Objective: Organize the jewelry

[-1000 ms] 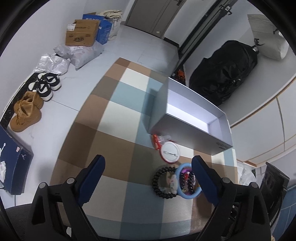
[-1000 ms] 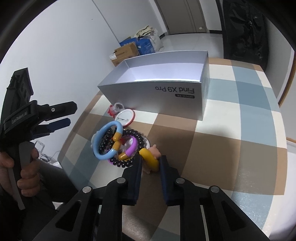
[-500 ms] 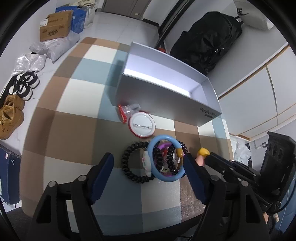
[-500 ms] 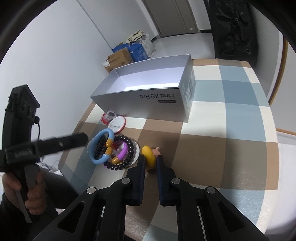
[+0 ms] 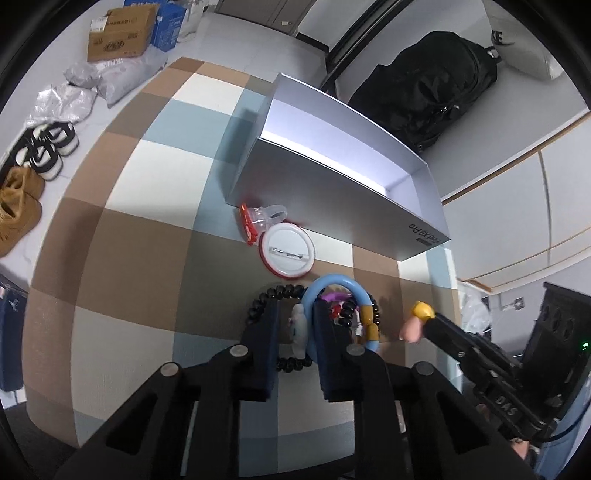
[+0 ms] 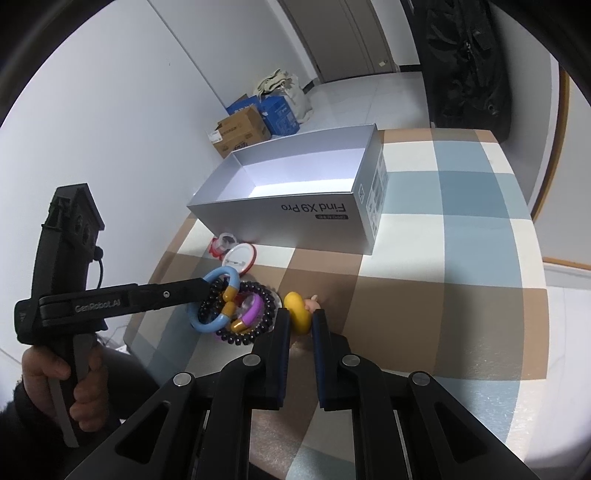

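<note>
The blue ring (image 5: 334,291), lying on the checked table (image 5: 122,258) near the grey box (image 6: 306,206) printed "Find X9 Pro", is clamped by the left gripper (image 5: 295,325) marked "GenRobot.AI", while the right gripper (image 6: 300,321) pinches a yellow ring (image 6: 296,312).

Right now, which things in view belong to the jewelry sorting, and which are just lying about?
Job:
blue ring, in the left tongs
yellow ring, in the right tongs
black beads
purple ring
badge
grey box

Lying about:
shoes
cartons
black bag
</note>
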A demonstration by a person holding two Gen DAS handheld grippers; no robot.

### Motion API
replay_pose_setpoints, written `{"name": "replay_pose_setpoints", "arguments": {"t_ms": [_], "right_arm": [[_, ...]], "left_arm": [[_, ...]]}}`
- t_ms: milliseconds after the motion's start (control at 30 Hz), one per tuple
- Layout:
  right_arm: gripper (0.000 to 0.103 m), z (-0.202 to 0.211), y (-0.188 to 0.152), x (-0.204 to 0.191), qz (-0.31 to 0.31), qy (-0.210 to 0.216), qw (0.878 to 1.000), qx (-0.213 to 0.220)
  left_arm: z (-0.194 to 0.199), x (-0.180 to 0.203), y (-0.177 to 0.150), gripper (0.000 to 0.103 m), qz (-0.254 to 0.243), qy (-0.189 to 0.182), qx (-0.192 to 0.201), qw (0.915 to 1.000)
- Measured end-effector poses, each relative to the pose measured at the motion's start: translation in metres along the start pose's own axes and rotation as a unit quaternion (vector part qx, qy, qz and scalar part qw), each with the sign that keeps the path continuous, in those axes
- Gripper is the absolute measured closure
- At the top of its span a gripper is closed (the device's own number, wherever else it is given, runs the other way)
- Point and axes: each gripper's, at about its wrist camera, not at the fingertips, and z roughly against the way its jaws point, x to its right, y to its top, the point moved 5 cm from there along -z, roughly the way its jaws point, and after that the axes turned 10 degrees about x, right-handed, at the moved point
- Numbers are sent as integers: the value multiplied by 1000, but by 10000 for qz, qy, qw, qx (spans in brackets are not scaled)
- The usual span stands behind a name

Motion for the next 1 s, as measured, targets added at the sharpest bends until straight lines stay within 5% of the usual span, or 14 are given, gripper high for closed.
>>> {"name": "replay_pose_setpoints", "arguments": {"t_ms": [267,667,1000], "right_arm": [[92,2,2,-3,24,36,10000,50],[92,11,11,-1,-66,6,9997,248],[92,34,53,-16,-187,361,9950,908]], "left_arm": [[0,13,-2,94,-673,406,100,9969],[19,13,15,95,-8,-191,397,9990],[34,28,51,95,94,-318,814,9961]]}}
